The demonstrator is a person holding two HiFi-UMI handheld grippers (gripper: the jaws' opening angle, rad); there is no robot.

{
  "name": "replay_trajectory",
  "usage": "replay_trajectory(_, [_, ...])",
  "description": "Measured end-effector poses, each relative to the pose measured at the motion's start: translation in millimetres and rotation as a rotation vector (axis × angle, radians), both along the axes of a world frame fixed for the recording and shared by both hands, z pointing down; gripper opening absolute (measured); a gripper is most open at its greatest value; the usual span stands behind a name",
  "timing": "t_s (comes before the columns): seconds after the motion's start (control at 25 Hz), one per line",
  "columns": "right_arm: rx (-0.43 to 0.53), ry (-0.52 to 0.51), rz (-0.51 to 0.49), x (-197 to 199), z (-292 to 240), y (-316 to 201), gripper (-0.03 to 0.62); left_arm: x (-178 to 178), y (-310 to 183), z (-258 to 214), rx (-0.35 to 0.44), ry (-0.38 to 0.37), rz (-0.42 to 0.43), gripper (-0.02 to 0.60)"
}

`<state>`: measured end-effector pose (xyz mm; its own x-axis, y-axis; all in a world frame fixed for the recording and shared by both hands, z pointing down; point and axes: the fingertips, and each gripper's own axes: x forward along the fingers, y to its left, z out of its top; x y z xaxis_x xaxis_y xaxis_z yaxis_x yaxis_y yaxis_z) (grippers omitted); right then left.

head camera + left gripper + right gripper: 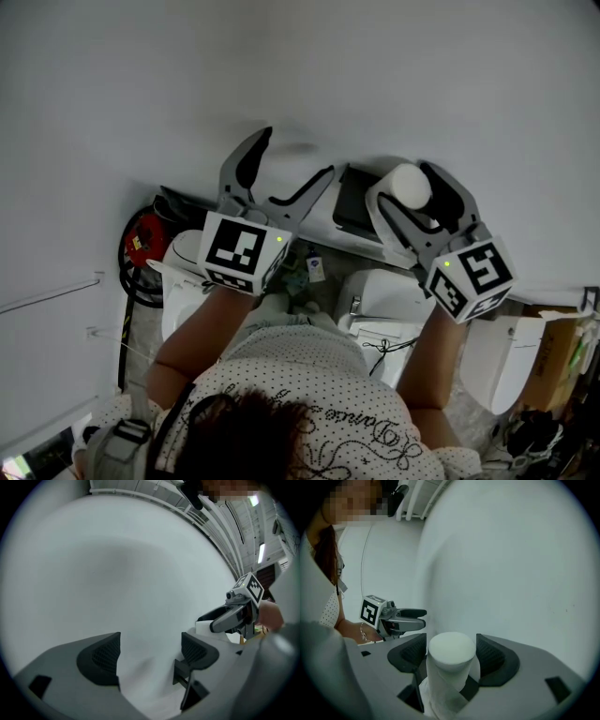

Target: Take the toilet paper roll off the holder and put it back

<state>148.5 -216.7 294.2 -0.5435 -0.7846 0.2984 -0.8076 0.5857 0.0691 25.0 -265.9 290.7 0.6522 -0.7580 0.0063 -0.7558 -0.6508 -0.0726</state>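
Toilet paper roll [451, 656], plain white

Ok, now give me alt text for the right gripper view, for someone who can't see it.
The right gripper grips a white toilet paper roll between its dark jaws, loose paper trailing below it, close to a plain white wall. At left, the left gripper, with its marker cube, points toward the wall.
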Motion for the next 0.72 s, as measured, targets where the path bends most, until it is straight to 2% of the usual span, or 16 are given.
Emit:
replay_trajectory(0.28, [0.083,-0.069,0.035,7,-19,0,0.303,2,2,-5,-0.001,0.01,0.012,0.401])
replay_trajectory(0.48, [0.156,-0.116,0.076,10,-30,5,0.228,4,5,-11,0.007,0.021,0.03,0.394])
replay_trajectory(0.56, [0.176,-0.116,0.094,13,-30,8,0.204,6,8,-10,0.009,0.016,0.049,0.347])
replay_trajectory(0.72, [0.213,-0.111,0.14,20,-31,14,0.148,12,14,-7,0.012,0.014,0.088,0.194])
